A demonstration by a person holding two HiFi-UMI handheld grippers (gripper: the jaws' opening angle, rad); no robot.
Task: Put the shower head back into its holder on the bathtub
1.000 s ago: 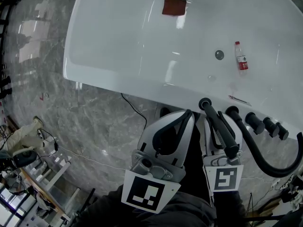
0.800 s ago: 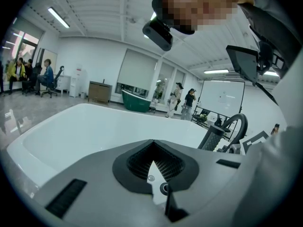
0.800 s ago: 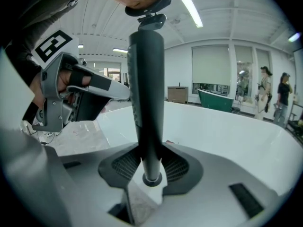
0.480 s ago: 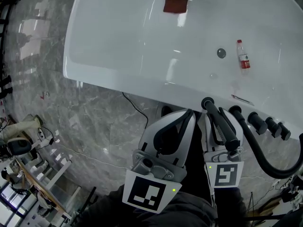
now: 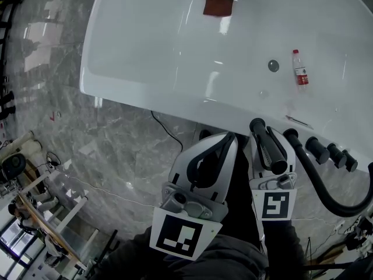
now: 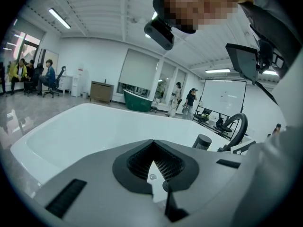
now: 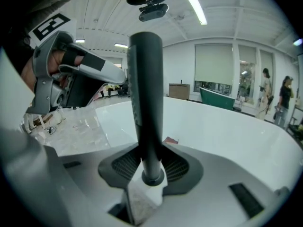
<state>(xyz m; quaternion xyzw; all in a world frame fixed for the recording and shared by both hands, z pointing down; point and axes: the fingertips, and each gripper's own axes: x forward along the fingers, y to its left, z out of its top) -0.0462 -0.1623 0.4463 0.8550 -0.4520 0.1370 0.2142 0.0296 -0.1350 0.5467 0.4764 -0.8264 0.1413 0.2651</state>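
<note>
Two grippers logged | right gripper (image 7: 150,174): jaws clamped on black shower head (image 7: 146,103) handle, above bathtub (image 5: 145,57) near rim, beside taps (image 5: 317,150) | left gripper (image 6: 154,167): jaws together, empty, outside bathtub.

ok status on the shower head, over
Left gripper shut, empty. Right gripper shut on shower head, held by the rim fittings, not seated. Bottle and cloth lie in the tub, off the rim.
</note>
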